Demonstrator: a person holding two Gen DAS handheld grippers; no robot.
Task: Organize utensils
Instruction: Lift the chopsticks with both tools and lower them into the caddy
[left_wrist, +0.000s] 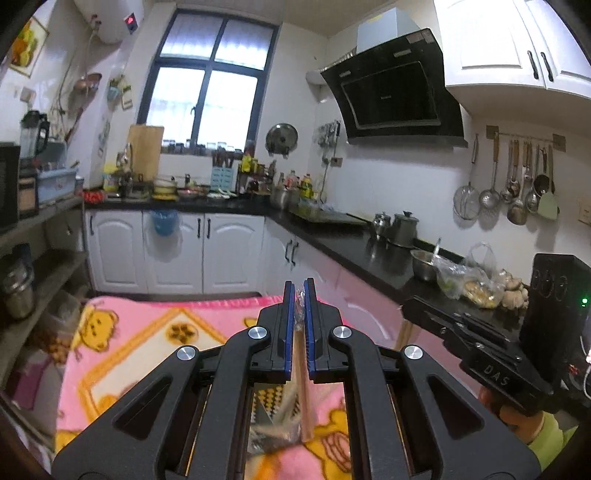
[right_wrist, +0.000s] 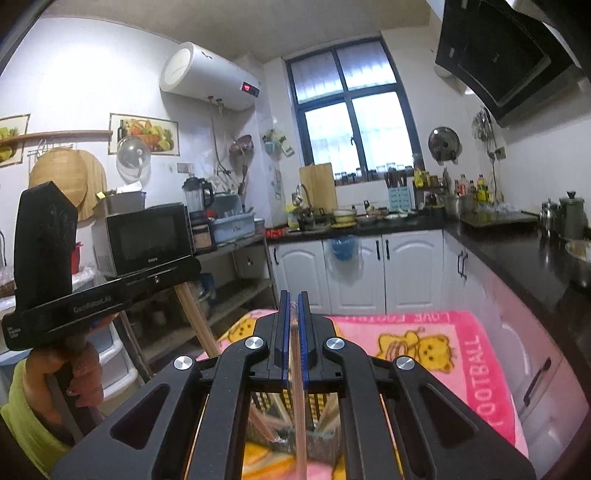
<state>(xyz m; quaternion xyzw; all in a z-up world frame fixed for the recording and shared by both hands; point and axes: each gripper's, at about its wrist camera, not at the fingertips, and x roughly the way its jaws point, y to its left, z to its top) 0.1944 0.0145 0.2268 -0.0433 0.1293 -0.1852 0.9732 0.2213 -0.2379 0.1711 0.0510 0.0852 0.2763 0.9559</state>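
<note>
My left gripper (left_wrist: 299, 291) is shut on a long wooden chopstick (left_wrist: 301, 384) with a crinkled clear wrapper at its top end; the stick hangs down between the blue pads. My right gripper (right_wrist: 293, 299) is shut on a pale pinkish chopstick (right_wrist: 298, 398) that also hangs straight down. Under both grippers stands a holder with a black-and-yellow pattern (left_wrist: 271, 406) (right_wrist: 318, 402) with several more sticks in it, blurred. Each gripper shows in the other's view: the right gripper (left_wrist: 406, 308) and the left gripper (right_wrist: 195, 267), whose wooden stick (right_wrist: 197, 321) dangles below it.
A pink blanket with yellow bears (left_wrist: 147, 332) (right_wrist: 424, 343) covers the table under the holder. Black countertops (left_wrist: 351, 243) with pots, bags and bottles run along the right and back. A shelf with a microwave (right_wrist: 147, 240) stands at the left. A person's hand and green sleeve (right_wrist: 70, 380) hold the left gripper.
</note>
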